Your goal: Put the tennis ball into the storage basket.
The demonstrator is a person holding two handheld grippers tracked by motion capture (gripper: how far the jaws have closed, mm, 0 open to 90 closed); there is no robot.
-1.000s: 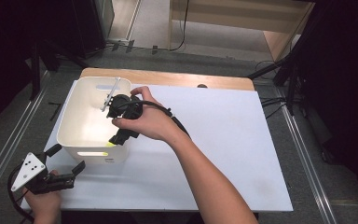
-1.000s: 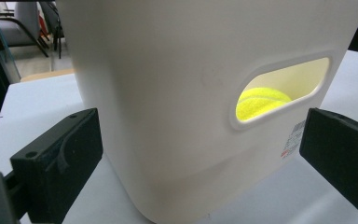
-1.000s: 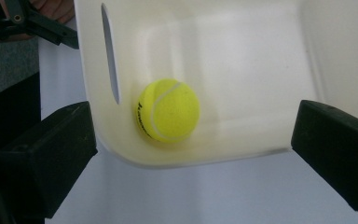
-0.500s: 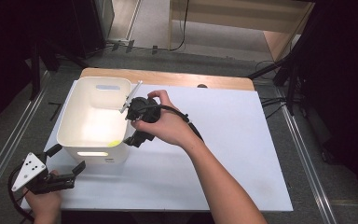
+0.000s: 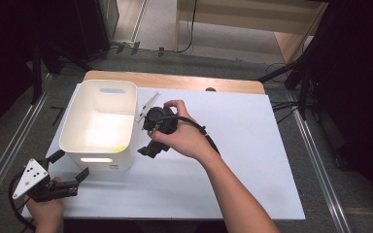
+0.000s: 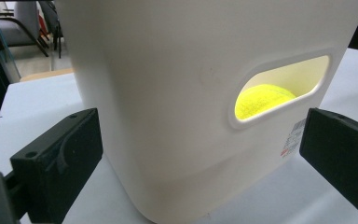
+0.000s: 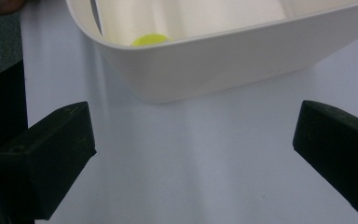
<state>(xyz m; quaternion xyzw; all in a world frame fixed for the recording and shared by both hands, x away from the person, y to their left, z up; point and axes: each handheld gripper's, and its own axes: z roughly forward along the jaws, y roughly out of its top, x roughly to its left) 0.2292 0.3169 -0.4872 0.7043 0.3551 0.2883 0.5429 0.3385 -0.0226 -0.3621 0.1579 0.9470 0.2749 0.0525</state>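
One yellow ball (image 6: 258, 100) lies inside the white bin (image 5: 99, 124), in its near right corner, showing through the handle slot in the near wall. The bin stands on the left part of the white table (image 5: 252, 160), long axis running near to far.

Right gripper (image 5: 151, 145): jaws spread wide, empty, just beside the bin's right wall and above the table. From it the ball lies to the left, over the rim; its own view shows the ball's top past the rim.

Left gripper (image 5: 68, 175): jaws also apart, nothing held, low at the near left table edge, facing the bin's near wall and handle slot. Judgement: the right one is nearer the bin's open top; the left has only the wall before it.

Small printed sticker (image 6: 292, 139) low on the near wall, red mark and barcode-like lines, too small to read.
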